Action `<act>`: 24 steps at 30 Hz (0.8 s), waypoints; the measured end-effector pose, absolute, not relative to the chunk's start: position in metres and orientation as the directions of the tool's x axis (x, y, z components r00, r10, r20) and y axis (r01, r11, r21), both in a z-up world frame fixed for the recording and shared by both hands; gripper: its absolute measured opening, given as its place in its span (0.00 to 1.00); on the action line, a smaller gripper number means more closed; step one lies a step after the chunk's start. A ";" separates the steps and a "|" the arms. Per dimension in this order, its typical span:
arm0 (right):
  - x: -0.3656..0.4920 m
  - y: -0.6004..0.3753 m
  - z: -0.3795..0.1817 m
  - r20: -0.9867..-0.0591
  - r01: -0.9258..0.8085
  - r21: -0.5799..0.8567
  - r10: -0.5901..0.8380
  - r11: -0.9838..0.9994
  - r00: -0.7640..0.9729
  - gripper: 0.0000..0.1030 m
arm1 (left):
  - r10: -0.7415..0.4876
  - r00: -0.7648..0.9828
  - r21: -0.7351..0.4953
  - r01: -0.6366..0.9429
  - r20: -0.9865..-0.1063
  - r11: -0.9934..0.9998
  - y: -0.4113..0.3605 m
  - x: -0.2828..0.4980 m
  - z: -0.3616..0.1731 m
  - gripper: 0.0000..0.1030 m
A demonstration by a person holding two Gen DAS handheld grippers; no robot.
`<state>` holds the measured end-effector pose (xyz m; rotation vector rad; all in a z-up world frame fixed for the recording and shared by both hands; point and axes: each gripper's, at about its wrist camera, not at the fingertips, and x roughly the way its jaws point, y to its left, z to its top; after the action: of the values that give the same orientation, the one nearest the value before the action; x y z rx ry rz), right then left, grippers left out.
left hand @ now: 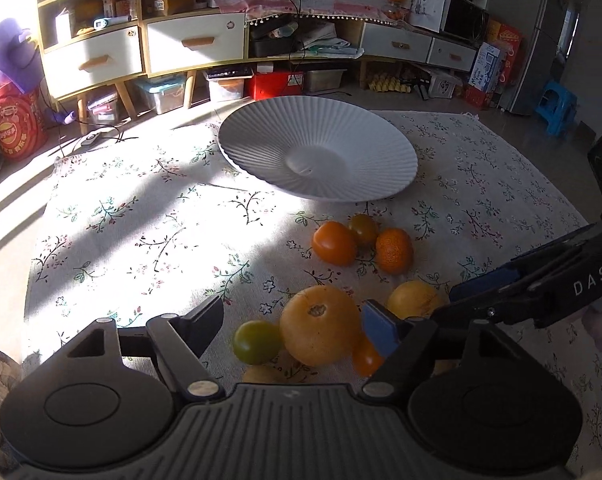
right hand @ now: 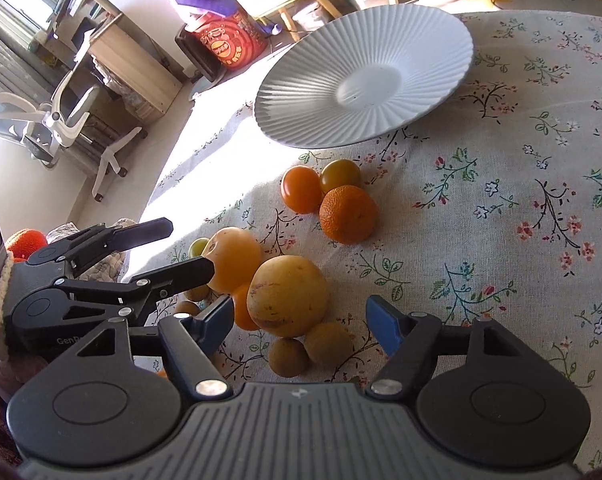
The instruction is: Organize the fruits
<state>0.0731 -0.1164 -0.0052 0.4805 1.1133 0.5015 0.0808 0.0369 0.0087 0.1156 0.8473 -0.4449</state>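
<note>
Our left gripper stands wide open around a large yellow-orange fruit. Our right gripper, also wide open, frames a yellow fruit just beside it. Farther out, three small fruits touch; beyond them sits the ribbed white plate on the floral tablecloth.

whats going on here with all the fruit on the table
A person holds a gripper in each hand over a pile of fruit on a flowered cloth. The left gripper is open around a big orange fruit; the right gripper is open around a yellow fruit. The white plate holds nothing yet.
</note>
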 end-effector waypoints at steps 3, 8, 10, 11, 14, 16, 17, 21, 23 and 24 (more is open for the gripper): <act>0.074 -0.118 -0.006 -0.705 -0.146 0.604 0.611 0.783 0.360 0.60 | -0.372 0.551 -0.117 0.441 -0.747 0.890 0.042 0.083 0.007 0.60; 0.074 -0.122 -0.009 -0.686 -0.133 0.640 0.641 0.757 0.343 0.57 | -0.386 0.520 -0.143 0.446 -0.762 0.884 0.042 0.088 0.001 0.56; 0.074 -0.122 -0.011 -0.685 -0.125 0.649 0.648 0.751 0.334 0.56 | -0.378 0.521 -0.138 0.441 -0.765 0.887 0.041 0.090 0.000 0.56; 0.075 -0.122 -0.012 -0.682 -0.123 0.654 0.652 0.747 0.332 0.54 | -0.378 0.521 -0.141 0.437 -0.765 0.888 0.041 0.091 0.001 0.56; 0.074 -0.122 -0.012 -0.674 -0.114 0.665 0.659 0.738 0.335 0.51 | -0.386 0.519 -0.147 0.441 -0.763 0.885 0.037 0.092 0.002 0.54; 0.074 -0.122 -0.012 -0.674 -0.117 0.662 0.656 0.740 0.339 0.50 | -0.392 0.514 -0.139 0.462 -0.763 0.876 0.032 0.093 0.004 0.52; 0.073 -0.121 -0.012 -0.675 -0.120 0.660 0.655 0.742 0.341 0.49 | -0.391 0.515 -0.131 0.469 -0.763 0.873 0.030 0.094 0.004 0.52; 0.071 -0.120 -0.012 -0.677 -0.132 0.651 0.651 0.747 0.343 0.46 | -0.408 0.513 -0.127 0.496 -0.755 0.859 0.025 0.095 0.007 0.48; 0.071 -0.119 -0.011 -0.680 -0.136 0.644 0.645 0.753 0.348 0.46 | -0.424 0.510 -0.136 0.508 -0.749 0.851 0.025 0.097 0.008 0.43; 0.071 -0.119 -0.011 -0.682 -0.137 0.641 0.642 0.755 0.349 0.45 | -0.433 0.512 -0.139 0.514 -0.742 0.847 0.025 0.096 0.009 0.40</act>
<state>0.0714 -0.1193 -0.0109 0.5316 1.1080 0.5364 0.0958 0.0249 0.0089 0.1029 0.8617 -0.5706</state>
